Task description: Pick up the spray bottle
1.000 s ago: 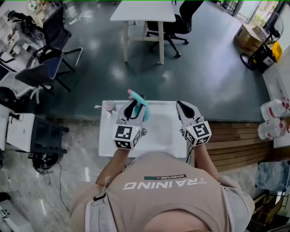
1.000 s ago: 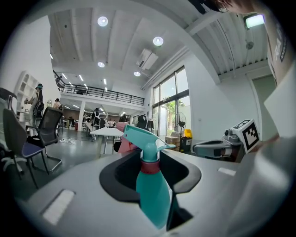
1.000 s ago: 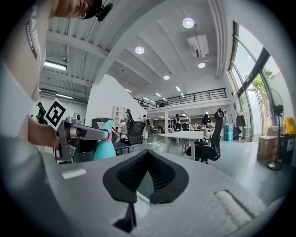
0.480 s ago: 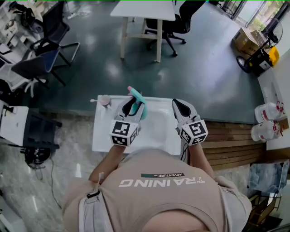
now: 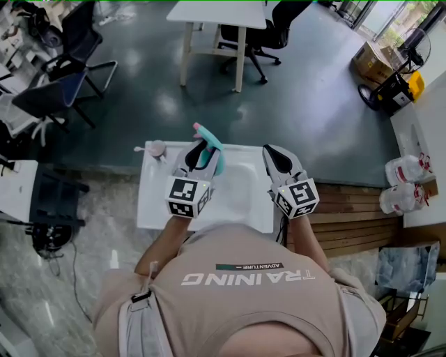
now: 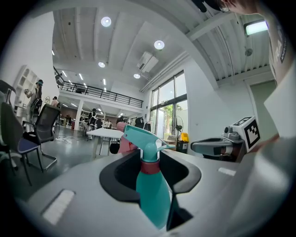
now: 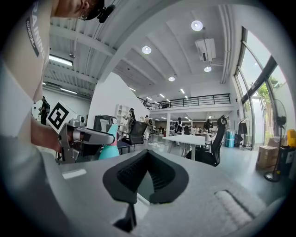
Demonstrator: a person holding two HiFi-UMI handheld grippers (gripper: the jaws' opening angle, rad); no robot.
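A teal spray bottle (image 5: pixel 212 149) with a pink collar and a teal trigger head is held upright above the white table (image 5: pixel 244 202). My left gripper (image 5: pixel 202 148) is shut on the spray bottle's (image 6: pixel 150 190) body just below the collar, a black pad on each side. In the left gripper view the trigger head rises above the left gripper (image 6: pixel 150 159). My right gripper (image 5: pixel 272 152) hovers to the right of the bottle, apart from it. Its jaws meet at the tips in the right gripper view, and the right gripper (image 7: pixel 148 155) holds nothing. That view also shows the bottle (image 7: pixel 110 150) at the left.
A small pink container (image 5: pixel 155 148) stands at the table's far left corner. A wooden bench (image 5: pixel 352 216) runs along the right, with white jugs (image 5: pixel 401 171) beyond it. Office chairs (image 5: pixel 42 104) and another white table (image 5: pixel 216 14) stand on the dark floor farther off.
The head view has drifted a little. Both grippers keep their places over the table, and the bottle stays in the left grip.
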